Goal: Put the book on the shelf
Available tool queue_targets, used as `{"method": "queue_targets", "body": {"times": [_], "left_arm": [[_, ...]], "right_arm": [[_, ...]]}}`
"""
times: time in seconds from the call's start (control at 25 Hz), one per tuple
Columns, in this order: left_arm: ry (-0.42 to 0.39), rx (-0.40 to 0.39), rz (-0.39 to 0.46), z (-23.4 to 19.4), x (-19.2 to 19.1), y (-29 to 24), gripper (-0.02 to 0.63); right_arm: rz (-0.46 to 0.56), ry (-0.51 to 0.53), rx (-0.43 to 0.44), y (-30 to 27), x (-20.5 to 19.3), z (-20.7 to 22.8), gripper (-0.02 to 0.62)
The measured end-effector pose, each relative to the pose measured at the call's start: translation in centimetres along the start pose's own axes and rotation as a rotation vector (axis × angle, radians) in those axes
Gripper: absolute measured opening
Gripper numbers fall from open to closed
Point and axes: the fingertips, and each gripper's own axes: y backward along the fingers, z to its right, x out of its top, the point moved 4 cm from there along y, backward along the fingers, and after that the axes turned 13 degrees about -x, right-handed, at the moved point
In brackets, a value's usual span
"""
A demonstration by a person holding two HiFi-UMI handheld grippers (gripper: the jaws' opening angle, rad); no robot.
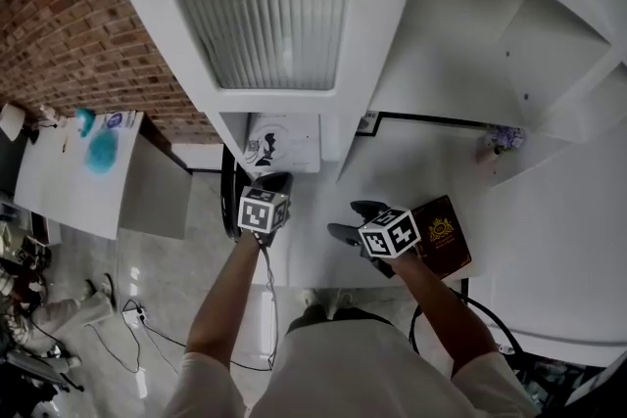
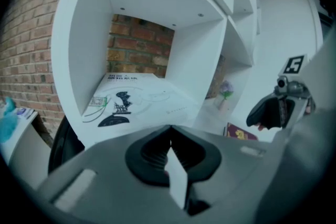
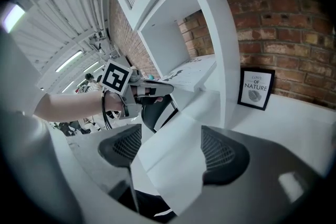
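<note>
**Both grippers empty, two books lying flat**

My left gripper (image 1: 277, 178) is closed tight on nothing. My right gripper (image 1: 345, 220) stands wide, with only bare white counter (image 1: 431, 162) between its jaws.

I can't tell which book the task means. The white book (image 1: 282, 142) already lies flat in the shelf (image 2: 84, 50) compartment, at 12 o'clock from the left gripper. The maroon book (image 1: 449, 232) lies on the counter at 4 o'clock from the right gripper, partly under my wrist.

The risks as I judge them:
- **Maroon book:** one corner sits near the counter's front edge. Since the jaws point away from it, a careless swing of the wrist could sweep it off.
- **White book:** its near edge lies close to the compartment's front lip, so a nudge from the closed left gripper could skew it or drag it out.
- **Cabinet door:** the open cabinet door (image 1: 260, 10) hangs over the left gripper, so a quick lift might strike it.

The white book is broad and thin, with a black drawing on a pale cover. The maroon book is smaller and stiff-looking, lying cover up with a gold emblem.
</note>
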Motion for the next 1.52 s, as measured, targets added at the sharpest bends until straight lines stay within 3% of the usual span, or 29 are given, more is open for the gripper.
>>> {"method": "queue_targets", "body": {"times": [0.12, 0.24, 0.52, 0.68, 1.0, 1.52], "left_arm": [[-0.009, 0.010, 0.021, 1.5, -0.2, 1.4, 0.008], [-0.007, 0.017, 0.048, 4.0, -0.5, 3.9, 0.008], [0.002, 0.067, 0.126, 9.8, -1.7, 9.5, 0.008], [0.008, 0.066, 0.152, 12.7, -2.4, 11.0, 0.008], [0.051, 0.063, 0.243, 15.3, -3.3, 12.0, 0.008], [0.006, 0.037, 0.251, 16.3, -3.6, 12.4, 0.008]], "right_arm": [[0.038, 0.029, -0.009, 0.4, 0.3, 0.2, 0.350], [0.083, 0.045, -0.009, 1.7, 0.6, 0.0, 0.295], [0.210, 0.089, -0.076, 5.8, 0.7, -0.9, 0.082], [0.272, 0.044, -0.055, 8.0, 0.0, -2.1, 0.006], [0.311, 0.042, -0.041, 9.3, -0.9, -3.3, 0.002], [0.293, 0.048, -0.050, 8.4, -1.0, -3.9, 0.002]]}}
